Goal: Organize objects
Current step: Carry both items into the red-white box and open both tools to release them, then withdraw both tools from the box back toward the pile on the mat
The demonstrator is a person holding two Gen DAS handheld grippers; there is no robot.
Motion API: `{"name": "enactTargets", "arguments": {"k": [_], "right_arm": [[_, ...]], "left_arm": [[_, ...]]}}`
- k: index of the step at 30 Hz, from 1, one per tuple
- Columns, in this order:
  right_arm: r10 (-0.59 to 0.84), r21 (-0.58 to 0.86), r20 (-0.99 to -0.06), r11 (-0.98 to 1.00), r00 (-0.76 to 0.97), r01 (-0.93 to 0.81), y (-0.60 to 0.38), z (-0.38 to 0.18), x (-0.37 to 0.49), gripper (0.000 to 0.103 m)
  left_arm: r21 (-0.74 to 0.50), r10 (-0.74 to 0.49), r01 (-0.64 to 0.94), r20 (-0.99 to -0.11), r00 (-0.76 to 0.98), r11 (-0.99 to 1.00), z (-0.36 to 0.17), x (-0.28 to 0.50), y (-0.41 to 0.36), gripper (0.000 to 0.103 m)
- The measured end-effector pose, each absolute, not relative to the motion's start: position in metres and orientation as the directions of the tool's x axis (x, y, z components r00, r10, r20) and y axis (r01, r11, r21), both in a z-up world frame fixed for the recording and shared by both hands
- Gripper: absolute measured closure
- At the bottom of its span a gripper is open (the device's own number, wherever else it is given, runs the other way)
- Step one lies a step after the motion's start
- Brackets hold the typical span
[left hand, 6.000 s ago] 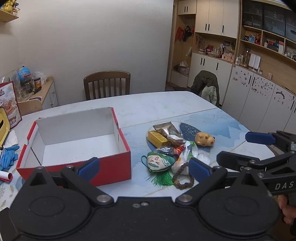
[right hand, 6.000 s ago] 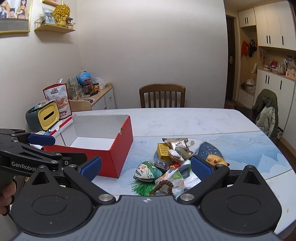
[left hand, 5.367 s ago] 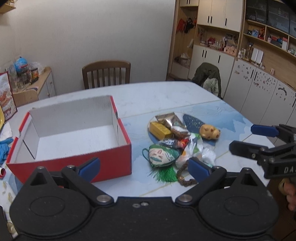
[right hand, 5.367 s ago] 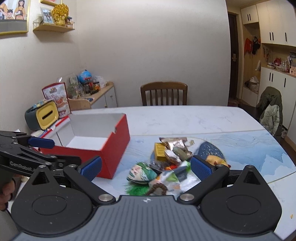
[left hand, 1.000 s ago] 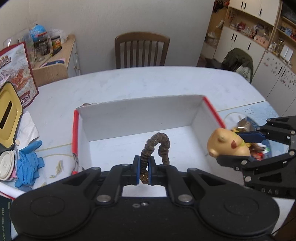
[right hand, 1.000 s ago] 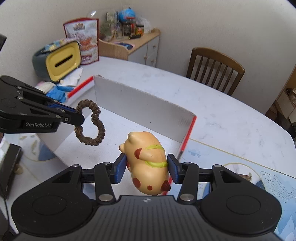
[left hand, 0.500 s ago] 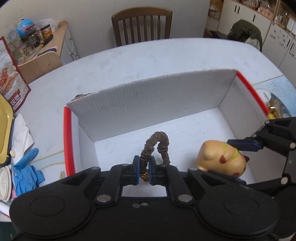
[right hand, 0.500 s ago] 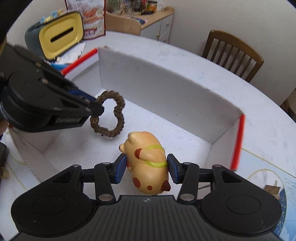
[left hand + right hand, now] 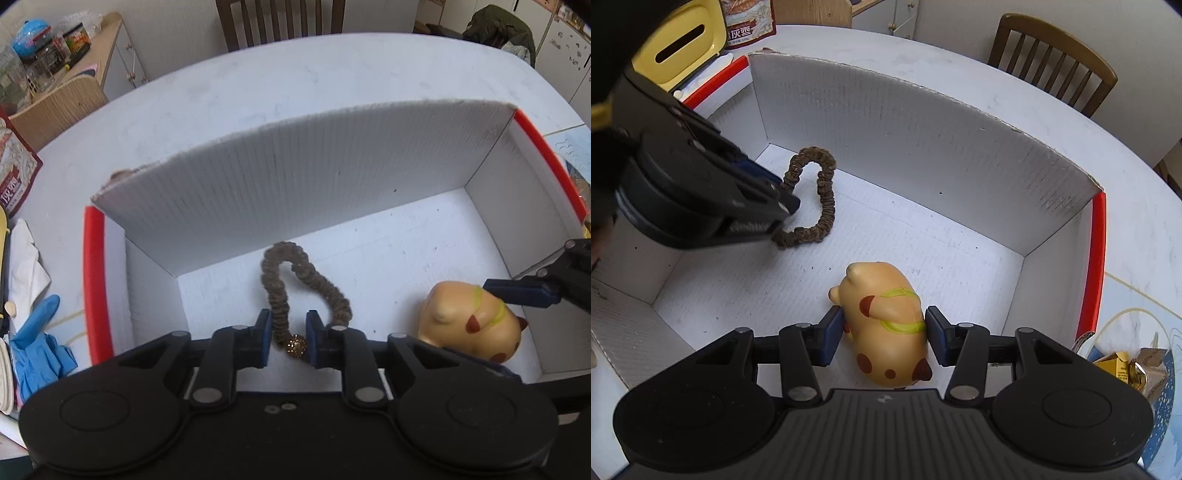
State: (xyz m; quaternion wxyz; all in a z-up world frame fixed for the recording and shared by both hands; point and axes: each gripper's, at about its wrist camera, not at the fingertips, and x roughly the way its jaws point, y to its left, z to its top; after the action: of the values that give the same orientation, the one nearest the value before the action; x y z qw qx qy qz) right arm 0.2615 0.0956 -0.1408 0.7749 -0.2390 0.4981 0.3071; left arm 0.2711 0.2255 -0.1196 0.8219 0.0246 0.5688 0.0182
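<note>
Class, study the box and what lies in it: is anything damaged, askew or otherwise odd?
Only small things. The box's tall back flap has a frayed top edge and a crumpled left corner. The toy lies on its side between the right gripper's pads. The hair tie lies bent, not round. Nothing is spilled.

Hair tie [image 9: 295, 284] and toy pig [image 9: 469, 325] on the floor of the open box [image 9: 303, 177], hair tie left of the pig, box on the table [image 9: 295, 74], chair [image 9: 277, 18] behind the table, gloves [image 9: 37, 347] left of the box, snack packets [image 9: 1134, 365] to its right.
</note>
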Motion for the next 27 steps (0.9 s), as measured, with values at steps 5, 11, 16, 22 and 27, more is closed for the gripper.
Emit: {"name": "enactTargets", "arguments": {"k": [5, 11, 16, 22, 27], "right_arm": [[0.242, -0.053, -0.921, 0.698, 0.306, -0.714, 0.097, -0.138, 0.262, 0.046], [0.259, -0.054, -0.91, 0.697, 0.322, -0.715, 0.095, -0.132, 0.26, 0.043], [0.297, -0.025, -0.897, 0.707, 0.328, -0.706, 0.089, -0.12, 0.26, 0.043], [0.343, 0.01, -0.875, 0.718, 0.342, -0.696, 0.076, -0.1, 0.254, 0.043], [0.362, 0.017, -0.854, 0.737, 0.374, -0.675, 0.059, -0.082, 0.247, 0.043]], "left_arm": [[0.057, 0.056, -0.007, -0.935, 0.351, 0.998, -0.119, 0.27, 0.225, 0.06], [0.036, 0.033, -0.001, -0.925, 0.378, 0.999, -0.109, 0.265, 0.223, 0.051], [0.017, 0.011, 0.01, -0.909, 0.417, 1.0, -0.093, 0.256, 0.219, 0.046], [0.001, -0.008, 0.019, -0.881, 0.473, 1.0, -0.072, 0.242, 0.214, 0.046], [-0.005, -0.014, 0.019, -0.858, 0.514, 1.0, -0.056, 0.23, 0.207, 0.046]]}}
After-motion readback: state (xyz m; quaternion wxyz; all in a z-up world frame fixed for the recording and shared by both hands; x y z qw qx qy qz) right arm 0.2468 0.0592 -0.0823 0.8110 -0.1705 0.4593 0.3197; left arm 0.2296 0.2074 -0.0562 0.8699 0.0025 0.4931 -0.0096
